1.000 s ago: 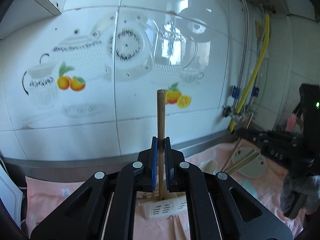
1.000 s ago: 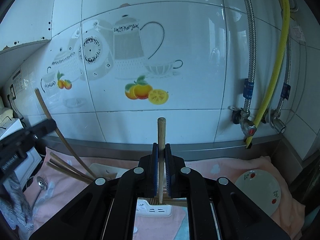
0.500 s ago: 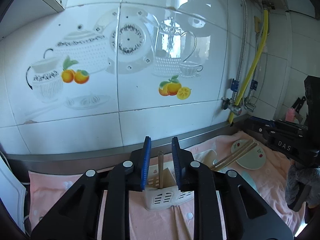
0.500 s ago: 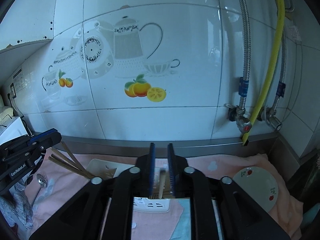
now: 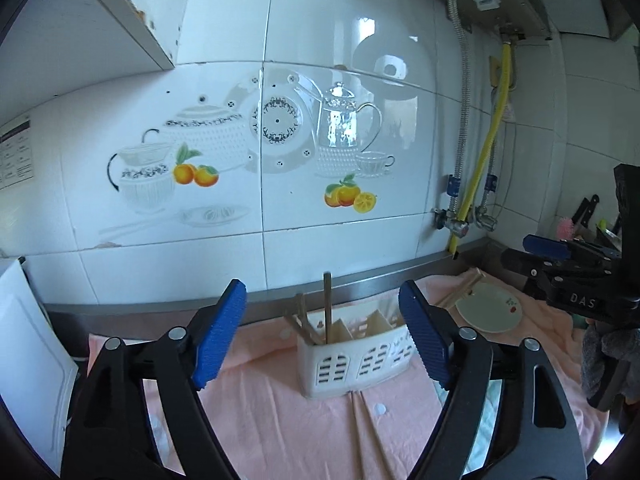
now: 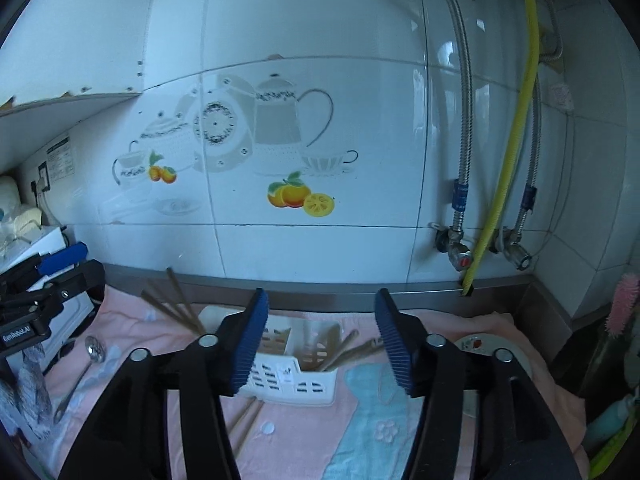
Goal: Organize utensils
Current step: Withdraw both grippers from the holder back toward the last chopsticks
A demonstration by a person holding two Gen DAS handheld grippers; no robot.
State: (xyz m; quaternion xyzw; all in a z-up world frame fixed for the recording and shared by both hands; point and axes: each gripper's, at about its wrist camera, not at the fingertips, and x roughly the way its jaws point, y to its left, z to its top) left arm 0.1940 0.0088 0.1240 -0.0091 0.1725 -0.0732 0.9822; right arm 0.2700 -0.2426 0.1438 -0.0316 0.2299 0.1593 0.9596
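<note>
Glossy white wall tiles (image 5: 344, 92) printed with teapots and oranges back the counter (image 6: 304, 432), which is draped in pink cloth. A yellow hose (image 6: 512, 168) and steel pipes (image 6: 464, 120) descend at right, perhaps from a heater.

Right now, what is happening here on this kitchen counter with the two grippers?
A person is sorting utensils with a hand-held gripper in each hand. Both the left gripper and the right gripper are open and hold nothing; their jaws have just been opening. Wooden chopsticks stand in the white utensil caddy on the pink cloth. More chopsticks lie on the cloth in front of the caddy, and a metal spoon lies to the left, not yet sorted.
</note>
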